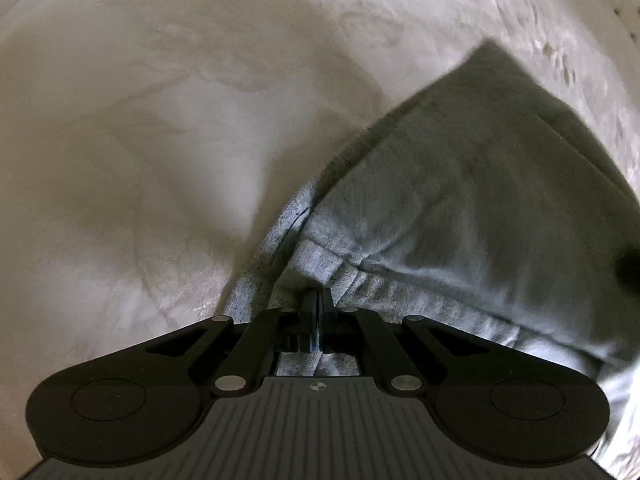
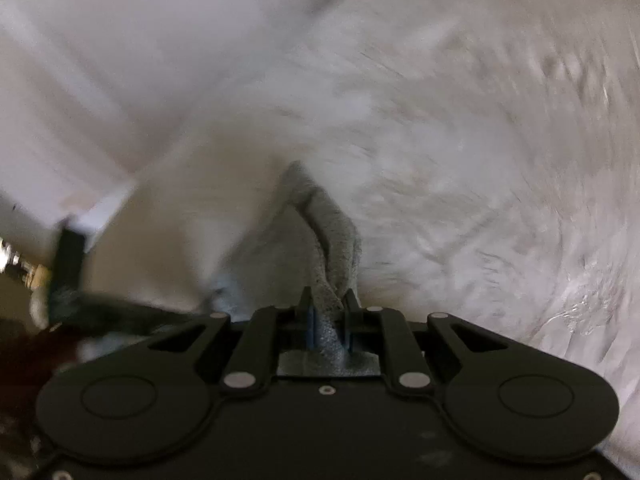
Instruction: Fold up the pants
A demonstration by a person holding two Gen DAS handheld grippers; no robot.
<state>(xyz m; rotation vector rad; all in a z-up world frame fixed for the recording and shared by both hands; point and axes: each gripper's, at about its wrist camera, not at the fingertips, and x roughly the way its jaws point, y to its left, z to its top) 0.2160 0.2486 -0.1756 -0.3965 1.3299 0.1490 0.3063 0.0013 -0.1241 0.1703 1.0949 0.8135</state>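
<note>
At lower centre of the left wrist view, the light grey knitted-fleece pants lie spread up and to the right over a cream fuzzy blanket, with one hemmed edge gathered into the left gripper. Its jaws are pressed together on that edge, thin cloth pinched between them.

In the right wrist view a bunched ridge of the same cloth runs up from the right gripper, whose jaws stand narrowly apart with the fabric clamped between the pads.

Judgement: a fold is being carried. To do it well, both grips should travel level and together, keeping the held edge taut (a slack span would wrinkle), then lower the edge squarely onto the far layer.

Pose: the left gripper points steeply down; the right is angled lower-forward, its surroundings heavily blurred.
</note>
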